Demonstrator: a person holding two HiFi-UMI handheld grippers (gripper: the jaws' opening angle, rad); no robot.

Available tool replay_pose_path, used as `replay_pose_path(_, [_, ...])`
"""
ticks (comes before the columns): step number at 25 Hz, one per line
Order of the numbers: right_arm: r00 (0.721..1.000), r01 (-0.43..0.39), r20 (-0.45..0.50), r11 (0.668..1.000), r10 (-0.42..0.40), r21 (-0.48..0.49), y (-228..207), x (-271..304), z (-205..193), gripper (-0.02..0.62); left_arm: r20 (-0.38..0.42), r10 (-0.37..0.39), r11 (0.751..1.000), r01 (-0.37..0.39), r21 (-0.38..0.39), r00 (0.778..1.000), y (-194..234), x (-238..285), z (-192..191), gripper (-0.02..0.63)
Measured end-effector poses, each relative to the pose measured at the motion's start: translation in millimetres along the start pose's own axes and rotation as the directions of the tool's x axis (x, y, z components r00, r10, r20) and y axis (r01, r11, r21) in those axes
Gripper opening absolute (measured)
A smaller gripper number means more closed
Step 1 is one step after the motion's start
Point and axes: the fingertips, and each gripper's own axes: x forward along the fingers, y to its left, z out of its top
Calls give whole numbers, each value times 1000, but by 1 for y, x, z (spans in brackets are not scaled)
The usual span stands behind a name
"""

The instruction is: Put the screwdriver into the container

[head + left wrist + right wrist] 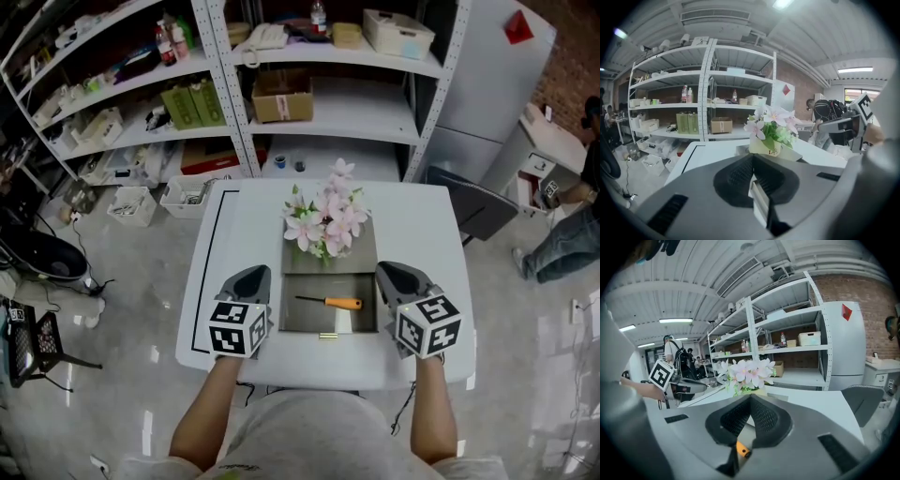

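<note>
Screwdriver lies crosswise inside the gray container, orange handle toward the nearer right gripper; it and the left gripper are both closed, empty.

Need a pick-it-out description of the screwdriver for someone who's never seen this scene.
Start at the white square table and the grey rectangular container at its middle, with pink artificial flowers on the far half. In the near, open half lies the slim screwdriver, crosswise. Its bright orange handle and thin dark shaft stand out against the grey around it.
</note>
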Motion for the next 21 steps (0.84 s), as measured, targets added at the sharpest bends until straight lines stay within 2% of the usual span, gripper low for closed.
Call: replay_pose_path(21, [1000,-8,-29,1000,8,-22,-7,1,-10,5,-12,-29,1000,29,1,999,-12,12,-2,3])
